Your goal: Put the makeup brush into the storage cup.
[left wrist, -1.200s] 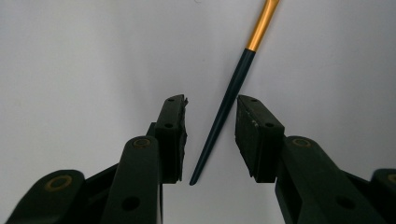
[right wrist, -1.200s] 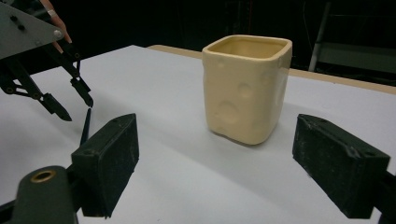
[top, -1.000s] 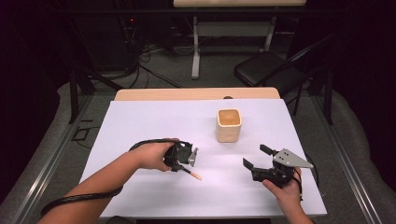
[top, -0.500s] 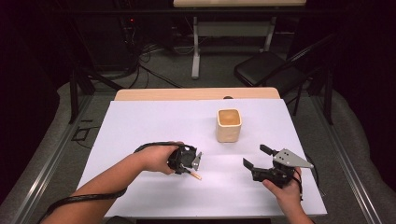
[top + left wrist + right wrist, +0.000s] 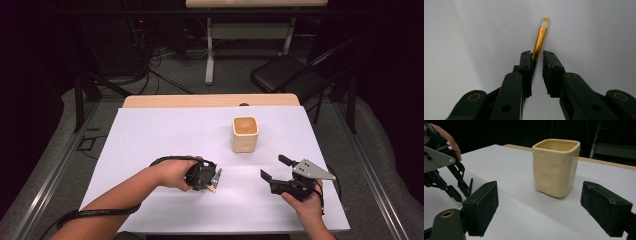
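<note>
A small brush [image 5: 539, 37] with a gold ferrule and a pale tip lies on the white table [image 5: 150, 135]. My left gripper [image 5: 537, 53] points down at it, jaws a narrow gap apart, the dark handle running between them against the left jaw. From above, that left gripper [image 5: 212, 181] is near the table's front middle, with the brush tip [image 5: 212, 188] peeking out below it. My right gripper [image 5: 274, 167] stands wide open at the front right with nothing in it. In the right gripper view its jaws [image 5: 540, 192] frame a cream square cup [image 5: 555, 167].
The cream cup [image 5: 245, 134] stands upright right of centre, behind both grippers. A thin curled hair [image 5: 502, 28] lies near the brush. A dark chair [image 5: 285, 75] and table legs stand on the floor beyond the far edge. The left gripper [image 5: 459, 192] shows at the right gripper view's left.
The left hand and its gripper have slid a little right and nearer the front edge, over the brush. The right gripper and the cup have stayed put.
</note>
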A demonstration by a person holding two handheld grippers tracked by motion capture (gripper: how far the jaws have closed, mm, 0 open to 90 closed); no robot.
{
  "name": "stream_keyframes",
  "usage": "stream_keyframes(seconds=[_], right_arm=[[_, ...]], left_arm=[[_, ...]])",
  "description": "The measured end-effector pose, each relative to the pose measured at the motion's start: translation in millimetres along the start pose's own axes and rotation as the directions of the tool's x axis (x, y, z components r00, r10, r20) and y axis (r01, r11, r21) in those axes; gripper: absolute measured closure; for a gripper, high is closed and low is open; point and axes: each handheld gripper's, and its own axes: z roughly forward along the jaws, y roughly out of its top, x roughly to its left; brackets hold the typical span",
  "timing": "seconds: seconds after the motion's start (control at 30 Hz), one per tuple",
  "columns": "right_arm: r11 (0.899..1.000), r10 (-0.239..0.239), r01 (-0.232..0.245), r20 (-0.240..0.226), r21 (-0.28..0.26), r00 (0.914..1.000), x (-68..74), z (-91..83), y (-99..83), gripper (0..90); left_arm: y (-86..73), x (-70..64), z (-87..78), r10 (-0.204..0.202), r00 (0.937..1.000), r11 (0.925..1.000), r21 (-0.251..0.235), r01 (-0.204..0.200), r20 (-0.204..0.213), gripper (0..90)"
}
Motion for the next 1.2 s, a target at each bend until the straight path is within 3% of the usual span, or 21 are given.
stream_keyframes(seconds=[0.27, 0.3, 0.47, 0.73, 0.83, 1.2], right_arm=[[1.0, -0.002, 0.002, 0.0, 0.0, 1.0, -0.1, -0.2, 0.0, 14.3], [1.0, -0.003, 0.003, 0.0, -0.001, 1.0, -0.2, -0.2, 0.0, 14.3], [1.0, -0.003, 0.003, -0.001, -0.001, 1.0, 0.0, -0.2, 0.0, 14.3], [1.0, -0.001, 0.001, -0.002, 0.0, 1.0, 0.6, 0.3, 0.0, 14.3], [1.0, -0.002, 0.002, -0.002, 0.0, 1.0, 0.6, 0.3, -0.1, 14.3], [1.0, 0.001, -0.001, -0.003, 0.0, 1.0, 0.4, 0.0, 0.0, 14.4]], left_arm=[[-4.3, 1.3, 1.6, 0.021, 0.9996, 0.9991, 0.038, -0.02, -0.018, 79.1], [-5.8, 1.7, 1.8, 0.022, 0.9997, 0.9989, 0.042, -0.022, -0.007, 80.0], [-16.2, 3.8, 1.2, 0.023, 0.9993, 0.998, 0.06, -0.021, -0.029, 80.9], [-22.5, 5.0, 4.2, 0.018, 0.9998, 0.9961, 0.087, -0.017, -0.01, 81.1], [-23.2, 4.5, 4.8, 0.025, 0.9995, 0.9947, 0.1, -0.022, -0.02, 81.7], [-25.6, 7.6, 5.9, 0.03, 0.9994, 0.994, 0.106, -0.028, -0.018, 81.8]])
